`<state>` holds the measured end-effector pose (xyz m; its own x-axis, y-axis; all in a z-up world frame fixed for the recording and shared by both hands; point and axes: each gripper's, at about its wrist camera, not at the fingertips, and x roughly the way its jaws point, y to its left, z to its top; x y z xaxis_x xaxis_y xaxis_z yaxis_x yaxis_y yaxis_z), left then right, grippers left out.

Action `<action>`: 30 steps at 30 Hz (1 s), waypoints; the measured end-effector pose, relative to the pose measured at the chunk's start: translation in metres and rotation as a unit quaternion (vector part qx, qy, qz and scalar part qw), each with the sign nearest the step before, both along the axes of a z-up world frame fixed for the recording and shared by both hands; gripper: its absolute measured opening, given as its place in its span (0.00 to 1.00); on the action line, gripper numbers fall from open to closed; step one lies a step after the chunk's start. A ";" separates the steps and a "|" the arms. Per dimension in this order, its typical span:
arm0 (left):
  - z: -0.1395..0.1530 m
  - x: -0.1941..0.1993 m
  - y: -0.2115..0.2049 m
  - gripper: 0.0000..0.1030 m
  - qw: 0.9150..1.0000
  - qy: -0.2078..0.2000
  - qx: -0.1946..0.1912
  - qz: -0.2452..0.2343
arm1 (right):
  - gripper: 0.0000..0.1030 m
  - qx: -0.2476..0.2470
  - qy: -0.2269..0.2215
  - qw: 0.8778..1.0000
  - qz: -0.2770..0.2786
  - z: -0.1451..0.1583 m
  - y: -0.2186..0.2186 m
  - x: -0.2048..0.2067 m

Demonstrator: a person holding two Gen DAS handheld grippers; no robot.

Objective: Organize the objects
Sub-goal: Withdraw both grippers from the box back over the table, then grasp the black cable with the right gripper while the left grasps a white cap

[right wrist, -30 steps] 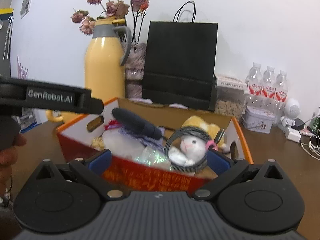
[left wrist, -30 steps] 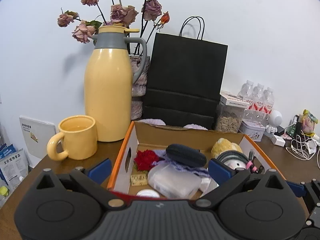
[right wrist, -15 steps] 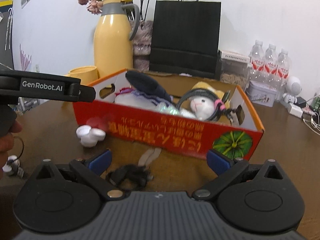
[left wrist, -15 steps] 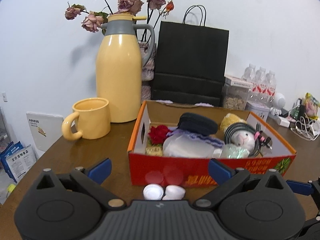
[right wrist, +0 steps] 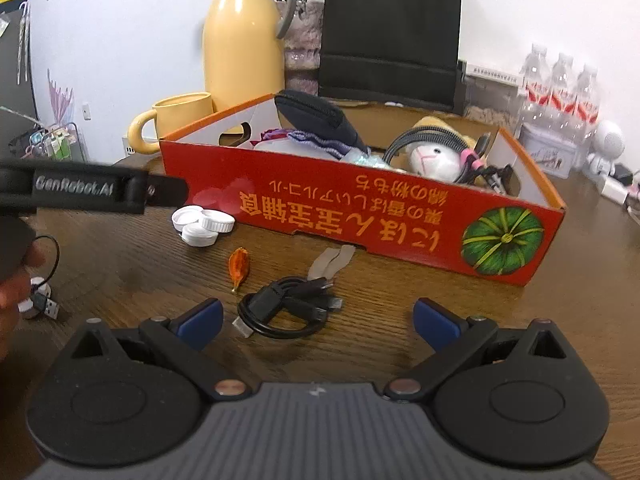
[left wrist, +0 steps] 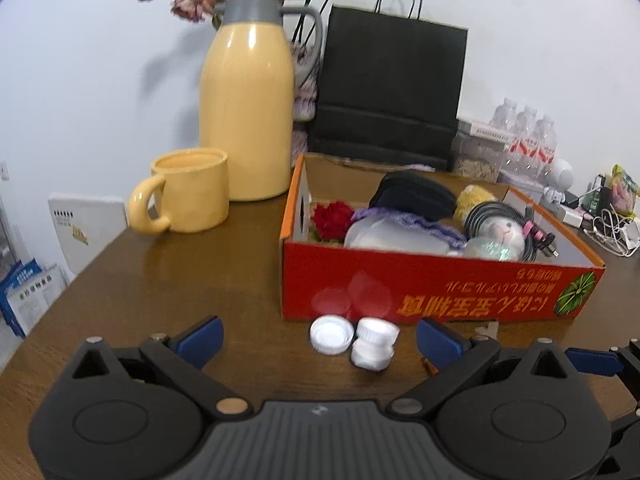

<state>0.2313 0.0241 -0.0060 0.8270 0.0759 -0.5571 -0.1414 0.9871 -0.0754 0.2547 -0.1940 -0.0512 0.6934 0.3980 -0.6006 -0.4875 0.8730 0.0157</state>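
Clutter lies loose on the brown wooden table (right wrist: 400, 320) in front of the red cardboard box with orange lettering (right wrist: 360, 216), which is already heaped with things. From left to right: three white plastic bottle caps (right wrist: 202, 222) clustered together, a small orange wrapper-like scrap (right wrist: 239, 266), two beige strips (right wrist: 330, 261), and a coiled black USB cable (right wrist: 286, 306). The left gripper (left wrist: 319, 338) holds nothing, fingers wide, caps just ahead. The right gripper (right wrist: 316, 318), equally wide and empty, frames the cable. Risks, as I judge them: a pinch on one loop may uncoil the cable; flat caps may skid or scatter if nudged; added items may slide off the heap
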 end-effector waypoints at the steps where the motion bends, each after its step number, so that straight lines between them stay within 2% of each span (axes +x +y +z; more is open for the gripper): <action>1: -0.002 0.001 0.002 1.00 1.000 0.006 -0.002 0.002 | 1.00 0.001 0.002 1.000 0.001 -0.001 0.002 0.001; 2: -0.004 0.002 0.003 1.00 1.000 0.010 -0.004 0.004 | 1.00 0.001 0.003 1.000 0.001 -0.002 0.004 0.002; 4: -0.007 0.004 0.006 0.99 1.000 0.016 -0.007 0.006 | 0.92 0.002 0.004 1.000 0.004 -0.003 0.007 0.003; 6: -0.009 0.004 0.007 0.99 1.000 0.020 -0.009 0.005 | 0.74 0.005 0.013 1.000 0.010 -0.004 0.008 0.004; 7: -0.009 0.004 0.008 0.99 1.000 0.021 -0.010 0.004 | 0.72 0.004 0.009 1.000 0.009 -0.004 0.008 0.003; 8: -0.010 0.004 0.008 0.98 1.000 0.022 -0.010 0.004 | 0.62 0.008 0.009 1.000 0.011 -0.004 0.007 0.002; 9: -0.010 0.004 0.008 0.98 1.000 0.023 -0.010 0.005 | 0.60 0.011 0.008 1.000 0.011 -0.003 0.005 0.001; 17: -0.015 0.008 0.011 0.91 0.999 0.033 -0.011 0.015 | 0.55 0.017 -0.005 1.000 0.003 0.001 0.000 -0.005; 24: -0.019 0.015 0.010 0.82 0.999 0.044 0.001 0.028 | 0.55 0.034 -0.022 0.999 -0.013 0.008 -0.014 -0.010; 30: -0.021 0.024 0.007 0.78 0.999 0.037 0.014 0.028 | 0.55 0.047 -0.030 0.998 -0.033 0.012 -0.026 -0.010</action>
<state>0.2552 0.0310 -0.0268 0.7773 0.1378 -0.6139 -0.2008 0.9790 -0.0345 0.2451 -0.2201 -0.0392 0.7537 0.4027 -0.5194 -0.4314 0.8993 0.0714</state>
